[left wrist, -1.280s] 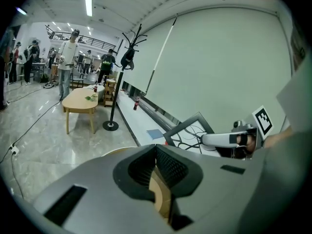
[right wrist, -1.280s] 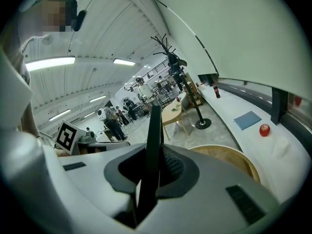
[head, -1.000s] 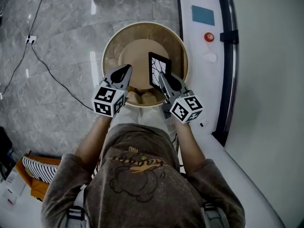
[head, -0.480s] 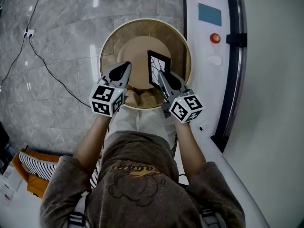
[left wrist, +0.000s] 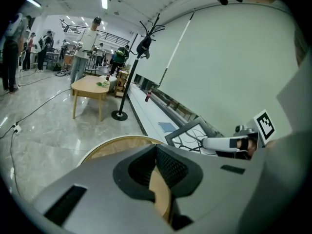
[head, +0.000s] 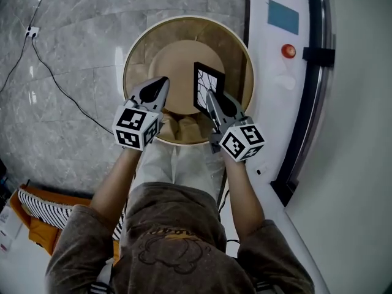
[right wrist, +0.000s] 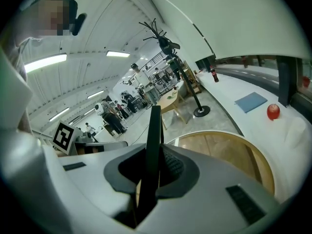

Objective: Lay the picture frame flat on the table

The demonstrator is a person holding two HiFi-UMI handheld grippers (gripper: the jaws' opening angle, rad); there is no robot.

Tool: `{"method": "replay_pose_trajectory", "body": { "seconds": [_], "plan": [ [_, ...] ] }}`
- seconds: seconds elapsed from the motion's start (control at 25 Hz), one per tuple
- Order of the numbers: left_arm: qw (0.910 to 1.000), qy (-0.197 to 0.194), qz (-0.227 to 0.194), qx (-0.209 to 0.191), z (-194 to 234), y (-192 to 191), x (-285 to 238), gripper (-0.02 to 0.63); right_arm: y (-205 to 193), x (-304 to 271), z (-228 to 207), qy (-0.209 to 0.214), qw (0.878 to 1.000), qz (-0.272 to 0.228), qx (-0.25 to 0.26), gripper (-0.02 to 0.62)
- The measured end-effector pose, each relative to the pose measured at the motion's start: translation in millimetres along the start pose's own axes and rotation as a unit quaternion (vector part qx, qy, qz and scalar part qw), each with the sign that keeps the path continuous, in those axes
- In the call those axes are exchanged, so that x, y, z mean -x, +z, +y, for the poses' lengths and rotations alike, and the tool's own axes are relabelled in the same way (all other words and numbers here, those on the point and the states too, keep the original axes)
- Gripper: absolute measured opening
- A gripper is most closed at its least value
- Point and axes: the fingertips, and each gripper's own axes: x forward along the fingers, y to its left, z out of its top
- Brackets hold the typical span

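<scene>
The black picture frame (head: 208, 87) stands upright on edge over the right half of the round wooden table (head: 136, 54). My right gripper (head: 212, 101) is shut on the frame's near edge. In the right gripper view the frame (right wrist: 155, 130) shows as a thin dark bar clamped between the pads of the right gripper (right wrist: 150, 179). My left gripper (head: 160, 86) hovers over the table's near left part, shut with nothing in it. The left gripper view shows the left gripper (left wrist: 156, 155), the frame's branch drawing (left wrist: 191, 136) and the right gripper's finger (left wrist: 222, 143) on it.
A white counter (head: 269, 103) runs along the table's right side, with a red knob (head: 288, 50) and a blue sheet (head: 283, 16) on it. A cable (head: 61, 90) crosses the marble floor at the left. Farther off stand a coat stand (left wrist: 127, 72), a small wooden table (left wrist: 90, 87) and several people.
The head camera has drifted, so the table sits slightly higher and more to the left in view. The frame stays upright in the right gripper, and both grippers keep their places over the table.
</scene>
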Motion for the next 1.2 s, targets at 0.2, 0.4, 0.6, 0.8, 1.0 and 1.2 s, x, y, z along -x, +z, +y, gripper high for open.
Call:
{"method": "replay_pose_trajectory", "body": {
  "seconds": [0.2, 0.4, 0.6, 0.8, 1.0, 1.2],
  "plan": [
    [0.9999, 0.001, 0.01, 0.001, 15, -21, -20, 0.018, -19, -18, -16, -0.002, 1.0, 0.013, -0.006, 0.06],
    [0.9999, 0.001, 0.015, 0.001, 27, -42, -39, 0.018, -39, -35, -32, -0.002, 1.0, 0.022, -0.012, 0.06],
    [0.9997, 0.007, 0.02, 0.006, 44, -65, -56, 0.018, -61, -57, -48, -0.003, 0.999, 0.032, -0.017, 0.06],
    [0.9995, 0.014, 0.025, 0.013, 56, -82, -68, 0.018, -80, -70, -59, -0.002, 0.999, 0.044, -0.026, 0.06],
    [0.9994, 0.009, 0.029, 0.014, 57, -92, -82, 0.018, -92, -80, -72, -0.002, 0.998, 0.056, -0.029, 0.06],
    [0.9991, 0.008, 0.035, 0.023, 59, -99, -93, 0.018, -107, -92, -84, -0.003, 0.996, 0.079, -0.04, 0.06]
  ]
}}
